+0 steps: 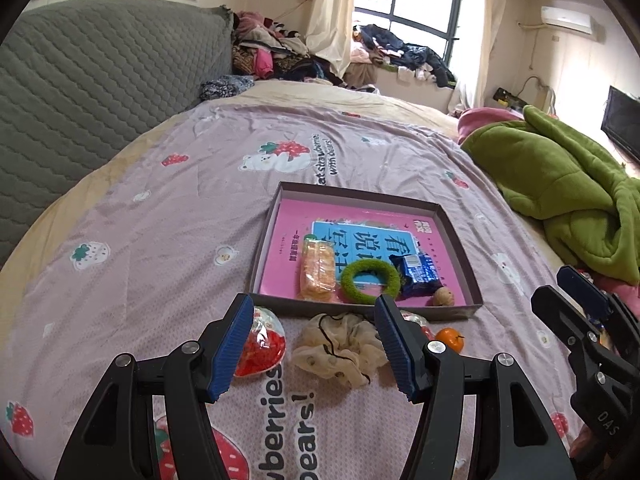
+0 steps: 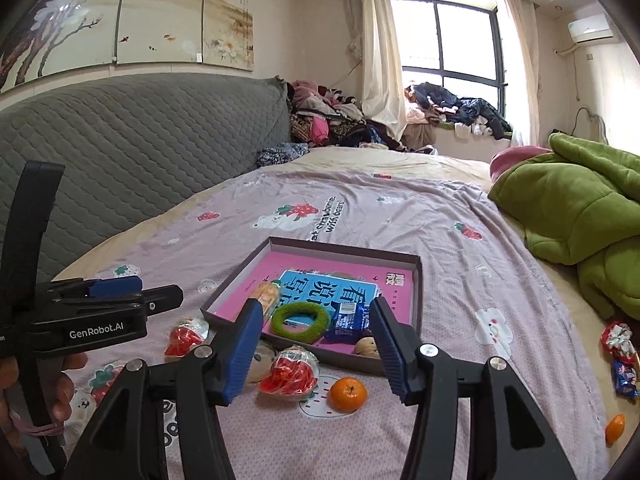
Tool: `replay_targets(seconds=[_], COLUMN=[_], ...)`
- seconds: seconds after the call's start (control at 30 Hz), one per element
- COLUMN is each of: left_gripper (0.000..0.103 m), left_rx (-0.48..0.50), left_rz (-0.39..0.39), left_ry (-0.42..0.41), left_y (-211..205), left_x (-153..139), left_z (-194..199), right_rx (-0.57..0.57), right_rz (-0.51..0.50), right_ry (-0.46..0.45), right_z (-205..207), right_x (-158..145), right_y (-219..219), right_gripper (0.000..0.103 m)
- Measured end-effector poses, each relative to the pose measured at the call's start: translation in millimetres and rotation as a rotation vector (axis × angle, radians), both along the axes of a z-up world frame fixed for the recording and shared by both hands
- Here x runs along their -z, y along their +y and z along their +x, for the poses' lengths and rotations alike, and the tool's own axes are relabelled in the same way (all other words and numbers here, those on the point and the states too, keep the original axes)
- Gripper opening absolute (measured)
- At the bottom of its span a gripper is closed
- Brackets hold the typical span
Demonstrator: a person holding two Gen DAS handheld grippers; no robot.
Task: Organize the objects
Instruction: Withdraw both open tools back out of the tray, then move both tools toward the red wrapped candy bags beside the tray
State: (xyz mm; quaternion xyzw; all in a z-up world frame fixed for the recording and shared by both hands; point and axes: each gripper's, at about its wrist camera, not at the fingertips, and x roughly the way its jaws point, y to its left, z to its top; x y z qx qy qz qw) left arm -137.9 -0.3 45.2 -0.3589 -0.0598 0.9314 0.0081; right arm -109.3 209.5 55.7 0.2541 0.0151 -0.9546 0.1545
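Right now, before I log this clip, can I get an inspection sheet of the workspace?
Surface: bed with a pink strawberry-print sheet, lightly wrinkled.
Job's things: shallow box holding a pink book, cracker pack, green ring, blue snack packet and a walnut. Outside, along its near wall: two red-filled bags, beige scrunchie, mandarin.
Clutter: green blanket; a second mandarin and wrappers at the bed's right edge.
Tongs: left tongs open over the scrunchie; right tongs open, empty.
Cables: nothing seen on the bed.
Surroundings: grey headboard, clothes piles, window.
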Motion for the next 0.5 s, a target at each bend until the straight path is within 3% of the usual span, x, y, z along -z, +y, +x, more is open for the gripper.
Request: replay_targets(seconds=[0.5], left_gripper=[0.065], left_rx=[0.046], left_rz=[-0.012], left_ry=[0.073], left_y=[3.0], left_x=[-18.5], left_z=[51.2], right_rx=[0.038], right_rz=[-0.05], right_ry=[-0.001], right_z=[41.4], right_x=[-11.4], right_y=[2.3], right_gripper=[0.057])
